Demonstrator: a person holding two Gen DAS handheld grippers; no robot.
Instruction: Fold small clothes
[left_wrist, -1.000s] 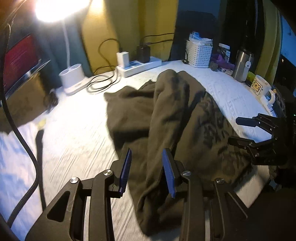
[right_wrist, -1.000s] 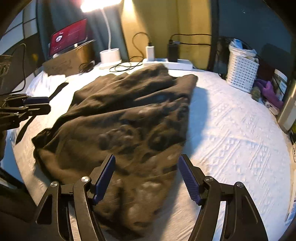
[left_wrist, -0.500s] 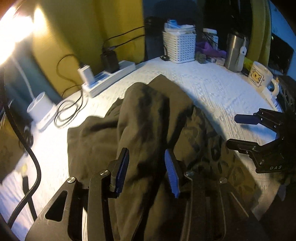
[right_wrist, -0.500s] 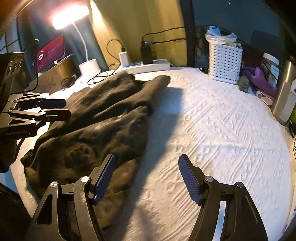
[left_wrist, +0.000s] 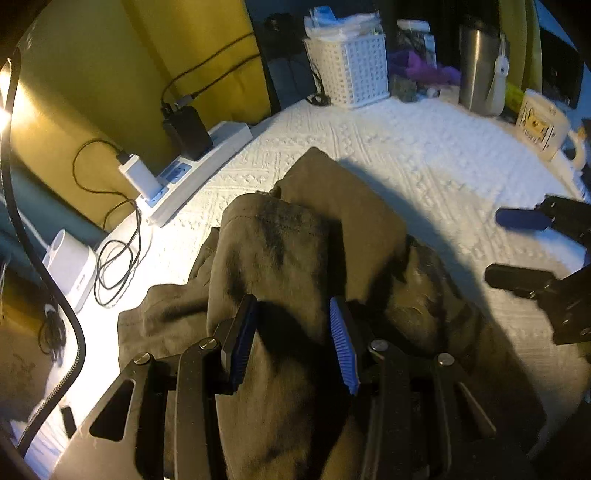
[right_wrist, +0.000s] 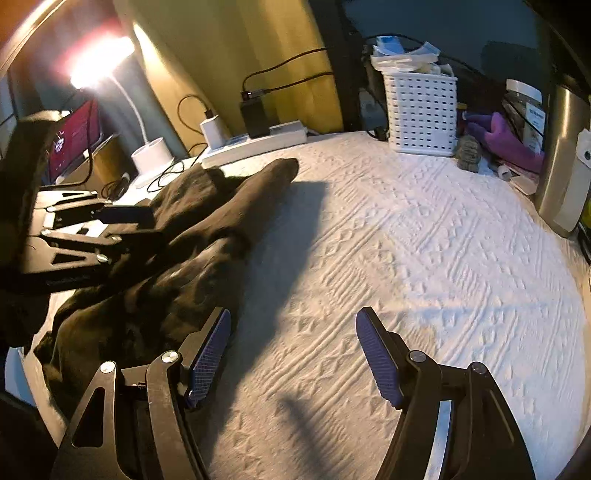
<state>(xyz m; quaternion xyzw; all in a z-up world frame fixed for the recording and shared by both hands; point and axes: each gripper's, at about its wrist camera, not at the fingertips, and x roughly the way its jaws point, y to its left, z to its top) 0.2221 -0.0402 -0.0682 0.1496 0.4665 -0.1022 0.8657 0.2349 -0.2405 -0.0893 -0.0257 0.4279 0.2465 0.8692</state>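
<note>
White embossed tablecloth (right_wrist: 424, 266) spreads wide, bare on its right side, room for folding, I'd judge. The dark olive-brown fleece garment (left_wrist: 295, 258) lies bunched on the left part, a fold humped over itself. Left gripper (left_wrist: 293, 341) sits low in that hump, jaws partly apart with cloth between; clamped or not, I cannot tell. Right gripper (right_wrist: 291, 356) hovers beside the edge, jaws wide, empty.

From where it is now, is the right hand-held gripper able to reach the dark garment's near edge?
Probably yes. The right hand-held gripper is open over bare white cloth, and the dark garment lies just beside its left finger with nothing between them.
</note>
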